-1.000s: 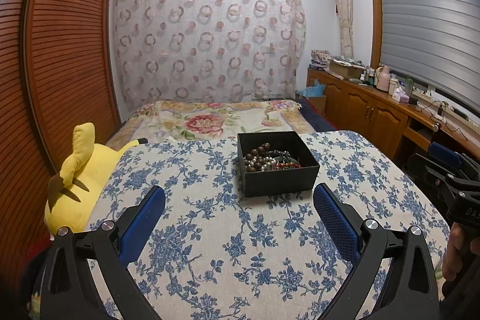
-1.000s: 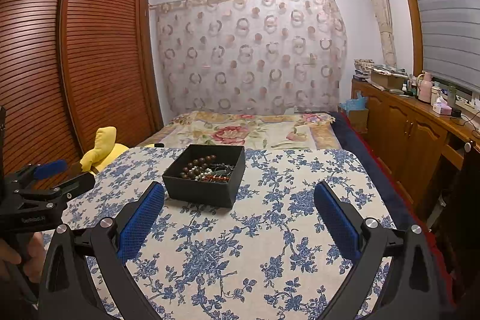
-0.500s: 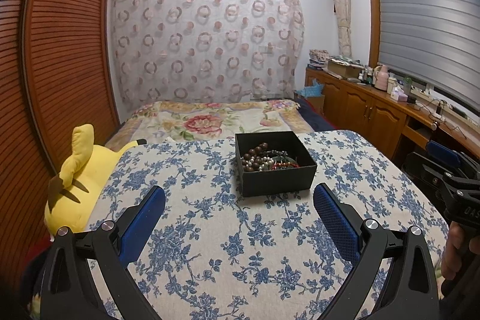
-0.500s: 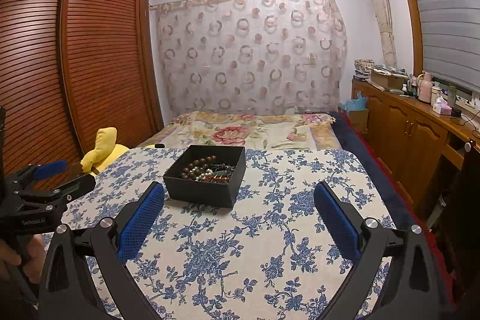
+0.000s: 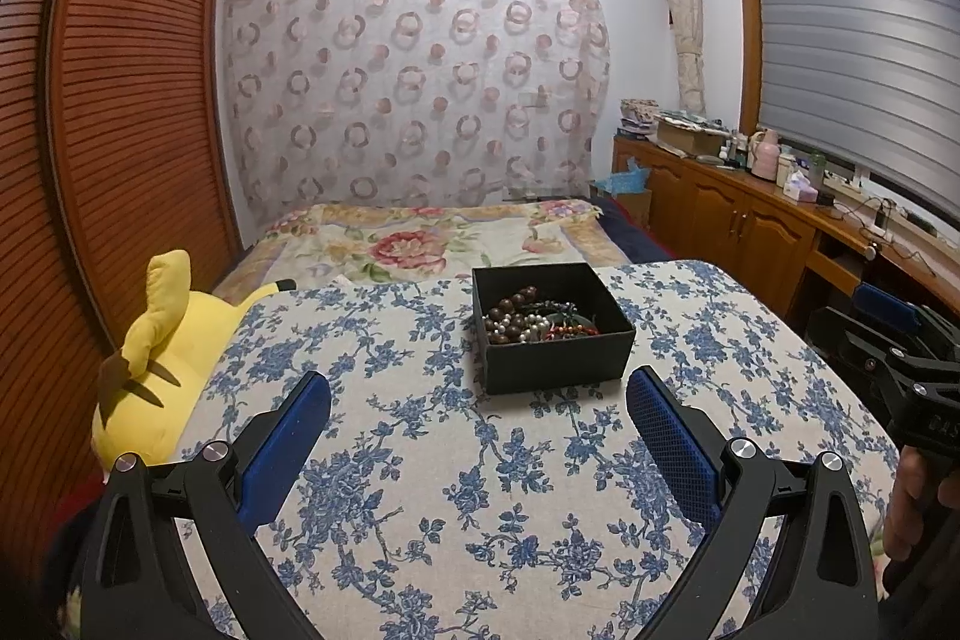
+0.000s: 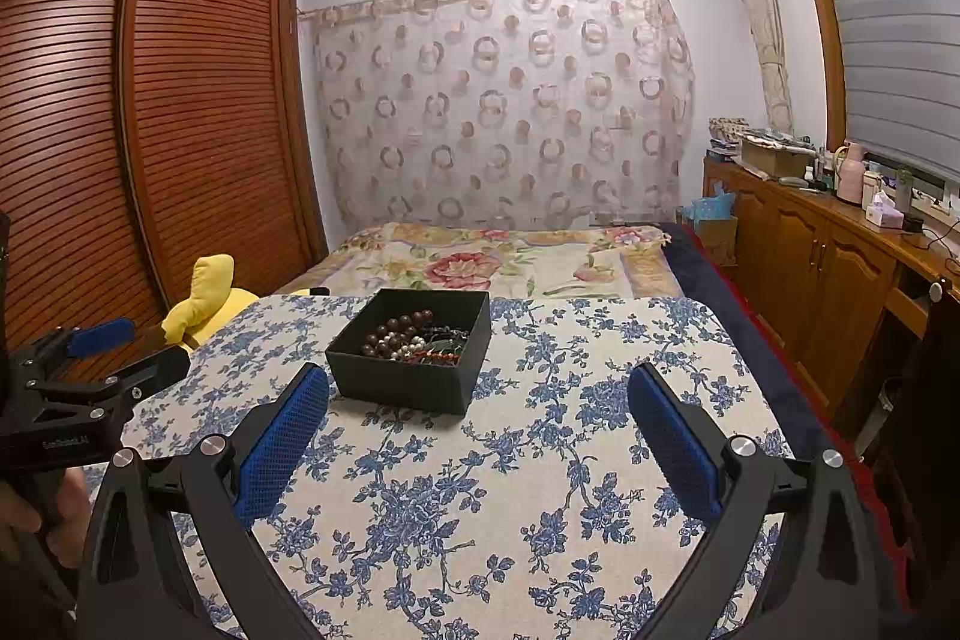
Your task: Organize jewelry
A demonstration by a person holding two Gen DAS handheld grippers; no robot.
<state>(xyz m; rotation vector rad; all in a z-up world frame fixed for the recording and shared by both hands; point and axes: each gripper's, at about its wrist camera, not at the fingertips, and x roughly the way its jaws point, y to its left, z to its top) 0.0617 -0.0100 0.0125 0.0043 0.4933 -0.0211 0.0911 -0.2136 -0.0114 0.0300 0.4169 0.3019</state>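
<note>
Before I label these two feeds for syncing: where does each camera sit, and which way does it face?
Left wrist: on the left gripper, facing the open black square box of bead jewelry on the blue-floral tablecloth; the right gripper and a hand show at right.
Right wrist: on the right gripper, same heading, box left of centre; left gripper at left.
Shared: box, tablecloth, yellow plush toy.

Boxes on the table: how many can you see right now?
1. A single black box, open-topped, sits on the floral tablecloth toward the far edge, ahead of both open tongs, with beaded jewelry piled inside. Nothing hides any other part of the tabletop except the tongs themselves.
</note>
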